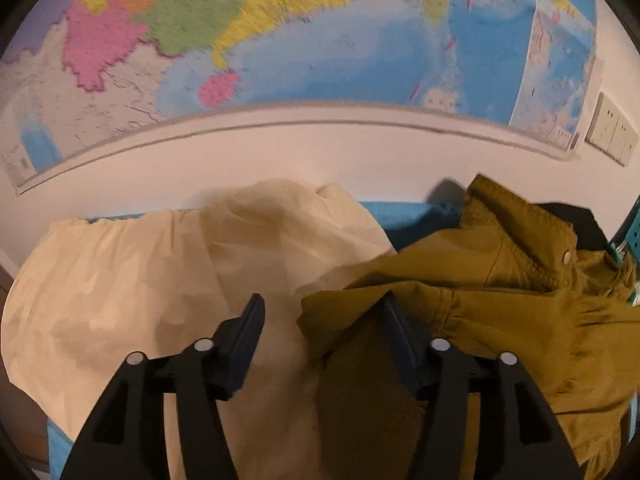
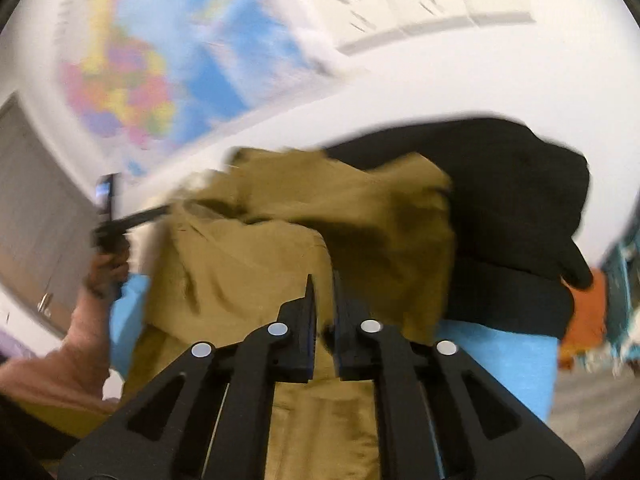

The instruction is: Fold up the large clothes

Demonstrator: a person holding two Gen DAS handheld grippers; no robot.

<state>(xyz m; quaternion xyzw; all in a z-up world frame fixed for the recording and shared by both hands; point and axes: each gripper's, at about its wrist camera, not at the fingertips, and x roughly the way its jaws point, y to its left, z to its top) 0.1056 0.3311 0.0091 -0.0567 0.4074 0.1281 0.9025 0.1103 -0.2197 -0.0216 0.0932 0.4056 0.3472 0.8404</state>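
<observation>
The left claw (image 1: 322, 316) stands open — an edge of the olive jacket (image 1: 500, 304) drapes over its right finger, beside the cream garment (image 1: 160, 288) on the blue desk (image 1: 412, 220). The right claw (image 2: 323, 292) is nearly closed on a jacket fold — whether it grips I cannot tell.

olive jacket (image 1: 500, 312) heaped at right, cream garment (image 1: 140, 300) spread left, narrow cream-covered gap between, wall close behind

Olive jacket (image 1: 500, 312): mustard-olive cotton with a snap button at the collar, rumpled in a heap on the right of the blue surface, one flap lapping over the cream piece.
Cream garment (image 1: 140, 300): pale, thin, creased, spread flat on the left, far edge bunched against the wall.
Black garment (image 2: 520, 208): dark, bundled, far right behind the jacket.
</observation>
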